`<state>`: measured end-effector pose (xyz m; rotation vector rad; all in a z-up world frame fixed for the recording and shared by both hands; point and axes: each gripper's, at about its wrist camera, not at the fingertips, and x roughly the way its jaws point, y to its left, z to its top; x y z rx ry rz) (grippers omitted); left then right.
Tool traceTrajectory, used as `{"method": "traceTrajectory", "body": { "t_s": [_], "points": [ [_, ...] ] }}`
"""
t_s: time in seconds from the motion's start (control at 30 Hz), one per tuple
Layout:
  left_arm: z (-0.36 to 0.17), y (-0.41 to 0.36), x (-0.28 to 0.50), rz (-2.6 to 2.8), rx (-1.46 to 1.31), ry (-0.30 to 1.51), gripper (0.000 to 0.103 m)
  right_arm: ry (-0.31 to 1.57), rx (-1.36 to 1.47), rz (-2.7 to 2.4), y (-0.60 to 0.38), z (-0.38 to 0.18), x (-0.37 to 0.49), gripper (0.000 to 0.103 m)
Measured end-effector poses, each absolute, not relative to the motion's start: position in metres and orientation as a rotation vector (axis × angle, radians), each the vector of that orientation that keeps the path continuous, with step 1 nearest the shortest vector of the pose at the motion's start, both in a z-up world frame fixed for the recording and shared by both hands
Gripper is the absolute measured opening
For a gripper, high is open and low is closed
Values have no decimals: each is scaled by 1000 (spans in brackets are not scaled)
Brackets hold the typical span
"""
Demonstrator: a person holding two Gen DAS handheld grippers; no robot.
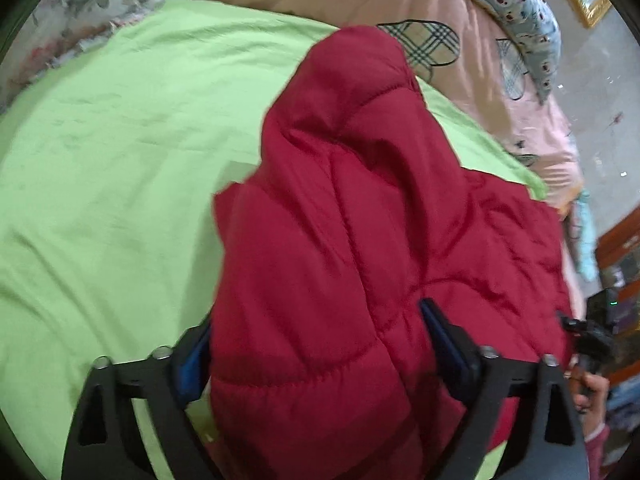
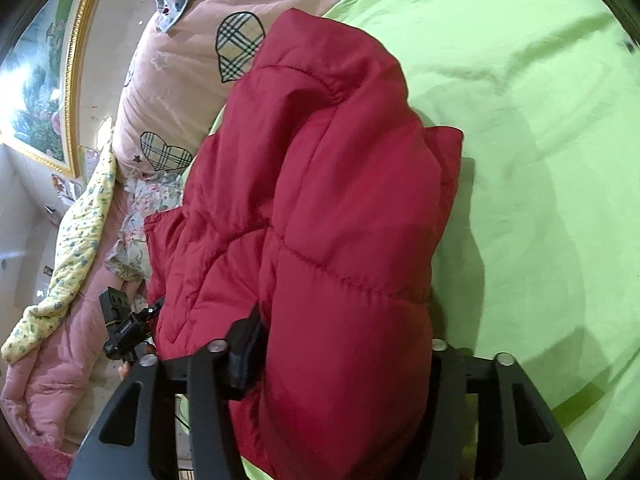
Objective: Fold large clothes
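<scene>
Bunching red jacket (image 1: 360,240) (image 2: 320,200) between both jaws (padded bulk) | over green sheet (image 1: 120,160)

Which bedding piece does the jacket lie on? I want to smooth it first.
The lime-green sheet: plain, directly under the red puffer jacket. The pink plaid-heart quilt lies behind.

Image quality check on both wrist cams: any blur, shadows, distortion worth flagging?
Left wrist: heavy fisheye bowing with dark corners; the red puffer jacket shows slight motion blur at its edges, and the green sheet is evenly lit. Right wrist: same distortion; the jacket casts a soft shadow rightward onto the sheet; the gold-framed picture is stretched along the rim.
</scene>
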<state>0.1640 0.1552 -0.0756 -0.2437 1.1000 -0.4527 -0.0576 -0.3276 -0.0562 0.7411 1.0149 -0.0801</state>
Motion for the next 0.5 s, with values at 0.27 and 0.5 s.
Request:
{"method": "traceTrajectory", "body": {
  "t_s": [0.27, 0.5],
  "points": [
    [-28, 137, 138, -251, -108, 949, 98, 970, 464, -295, -318, -12, -59, 89],
    [-8, 107, 137, -313, -106, 930, 100, 922, 278, -353, -303, 6, -25, 99]
  ]
}}
